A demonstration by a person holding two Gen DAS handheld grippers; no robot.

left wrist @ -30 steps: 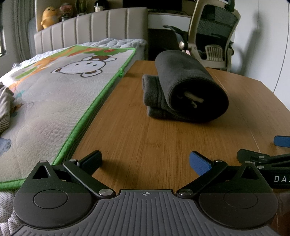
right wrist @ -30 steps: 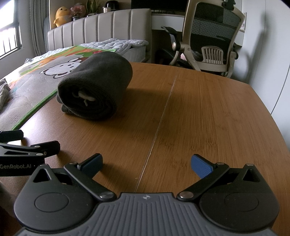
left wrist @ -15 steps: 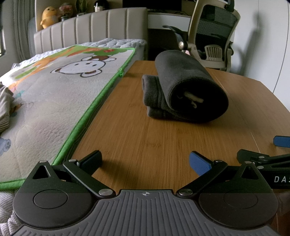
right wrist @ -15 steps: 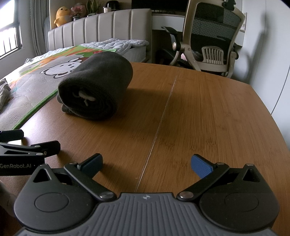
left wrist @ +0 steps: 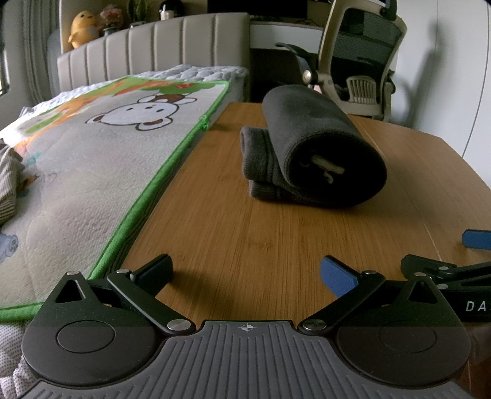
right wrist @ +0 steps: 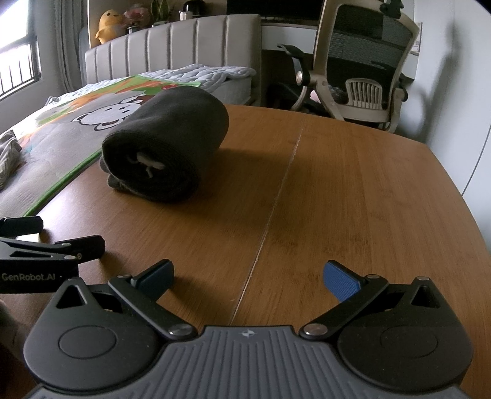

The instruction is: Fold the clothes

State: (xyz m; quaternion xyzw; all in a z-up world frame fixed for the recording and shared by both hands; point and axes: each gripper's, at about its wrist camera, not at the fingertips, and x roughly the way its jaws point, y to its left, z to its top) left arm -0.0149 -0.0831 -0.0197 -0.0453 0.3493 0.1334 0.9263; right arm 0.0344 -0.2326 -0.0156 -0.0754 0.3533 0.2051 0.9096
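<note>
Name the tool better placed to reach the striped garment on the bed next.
Left, probably. The left tool sits open beside the bed mat's green edge, nearer the striped garment. The right tool, also open, is farther from the bed.

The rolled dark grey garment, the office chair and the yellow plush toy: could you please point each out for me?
Rolled dark grey garment (left wrist: 319,138), left wrist view, top of the roll.
Office chair (right wrist: 365,40), right wrist view, mesh backrest.
Yellow plush toy (left wrist: 80,29), left wrist view, its body.
</note>
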